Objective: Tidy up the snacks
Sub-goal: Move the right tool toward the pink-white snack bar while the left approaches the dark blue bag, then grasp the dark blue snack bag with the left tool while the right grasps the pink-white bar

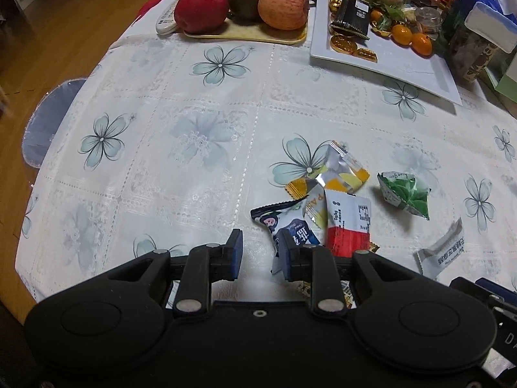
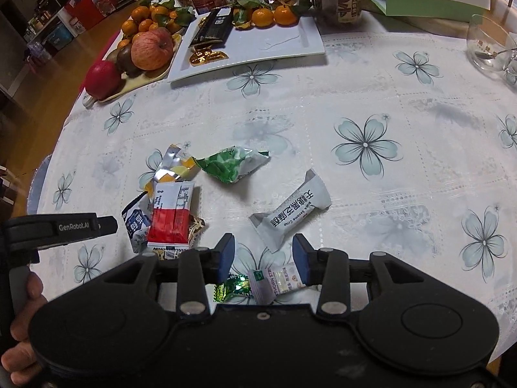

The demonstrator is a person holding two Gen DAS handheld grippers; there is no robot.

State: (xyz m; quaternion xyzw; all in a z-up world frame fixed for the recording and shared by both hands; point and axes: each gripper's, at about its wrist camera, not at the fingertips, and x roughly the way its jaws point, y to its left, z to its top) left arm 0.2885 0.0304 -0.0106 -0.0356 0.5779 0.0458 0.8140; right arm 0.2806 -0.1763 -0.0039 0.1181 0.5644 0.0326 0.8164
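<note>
Two wrist views cover one table [image 1: 168, 103] under a flowered cloth, with loose snacks lying near its near edge. Only the right wrist view shows the white sesame bar [image 2: 290, 210] whole, a hawthorn packet [image 2: 278, 283] and a green foil candy [image 2: 231, 289] under the right gripper [image 2: 263, 253], a glass bowl [image 2: 488, 45] at the far right edge, and the person's hand [image 2: 22, 333] on the left tool. Only the left wrist view shows a remote [image 1: 166, 19] beside the fruit tray [image 1: 245, 34] at the far edge. Both show the white plate [image 1: 397, 61] with gold coins and a black packet [image 1: 352, 16], and the pile: red-and-white bar [image 1: 347, 229], navy packet [image 1: 287, 226], orange wrapper [image 1: 332, 174], green packet [image 1: 405, 194]. Fingers of the left gripper [image 1: 260, 253] stand slightly apart, nothing pinched between them; the right finger [image 1: 286, 252] lies over the navy packet, contact unclear. Fingers of the right gripper are spread somewhat wider, empty, the sesame bar's near end just beyond the gap between them.
</note>
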